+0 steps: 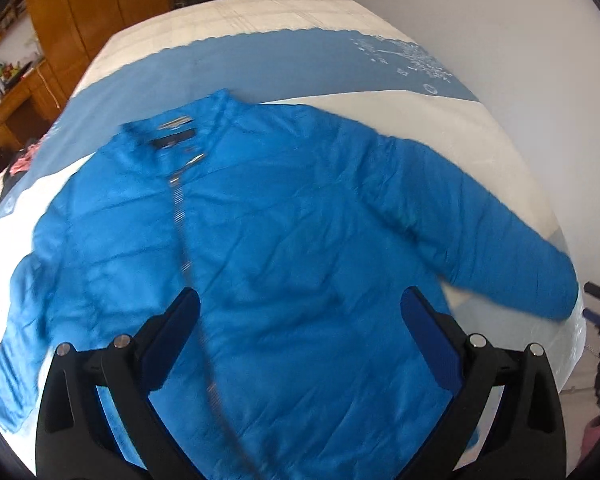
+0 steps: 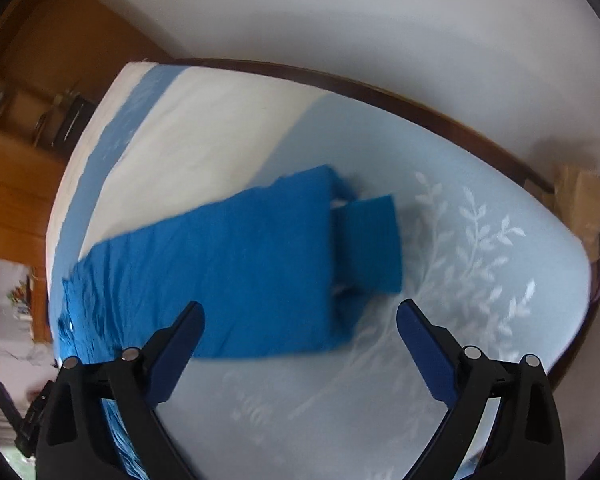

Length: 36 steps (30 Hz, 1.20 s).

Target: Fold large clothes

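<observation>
We see the blue padded jacket (image 1: 284, 216) lying flat, front up, on the bed (image 1: 440, 120), both sleeves spread. We judge it light, soft and slippery, so best taken at the sleeve cuff (image 2: 368, 248) or the hem. Left gripper (image 1: 300, 316) and right gripper (image 2: 300, 328) hover with jaws wide open, holding nothing. The bed edge is near the cuff; open cover lies beyond.

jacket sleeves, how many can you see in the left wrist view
2: the right-side sleeve stretches toward the bed's edge; the left-side sleeve lies along the jacket.
</observation>
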Motion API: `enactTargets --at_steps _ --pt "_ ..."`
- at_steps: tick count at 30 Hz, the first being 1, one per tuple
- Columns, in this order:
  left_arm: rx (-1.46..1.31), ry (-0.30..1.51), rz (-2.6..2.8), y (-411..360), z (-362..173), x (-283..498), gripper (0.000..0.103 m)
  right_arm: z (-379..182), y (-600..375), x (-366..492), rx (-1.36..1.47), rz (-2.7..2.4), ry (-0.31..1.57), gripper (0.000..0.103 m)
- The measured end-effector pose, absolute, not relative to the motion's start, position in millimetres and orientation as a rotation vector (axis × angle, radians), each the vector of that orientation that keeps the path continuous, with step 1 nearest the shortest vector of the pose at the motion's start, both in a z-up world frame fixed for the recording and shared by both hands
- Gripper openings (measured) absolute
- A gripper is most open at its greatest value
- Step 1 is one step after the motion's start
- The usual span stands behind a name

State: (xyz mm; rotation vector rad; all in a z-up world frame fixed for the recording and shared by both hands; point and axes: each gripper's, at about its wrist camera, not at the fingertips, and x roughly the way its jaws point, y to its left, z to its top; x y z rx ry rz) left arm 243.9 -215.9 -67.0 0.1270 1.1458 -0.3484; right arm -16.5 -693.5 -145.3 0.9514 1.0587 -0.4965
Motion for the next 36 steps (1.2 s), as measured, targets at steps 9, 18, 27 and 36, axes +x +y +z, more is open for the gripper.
enactTargets --at_steps 9,18,27,36 --pt "0.028 1.216 -0.417 -246 -112 284 0.073 -187 -714 -12 1.083 -0.459 1.078 0.088" --pt "-0.047 1.311 -0.381 -233 -159 306 0.046 -172 -712 5 1.152 -0.281 0.95 0.034" --pt "-0.071 1.247 -0.421 -209 -131 304 0.044 -76 -623 87 0.918 0.078 0.825 0.033" --pt "-0.107 1.232 -0.392 -161 -122 312 0.044 -78 -502 186 0.726 0.272 0.984 0.018"
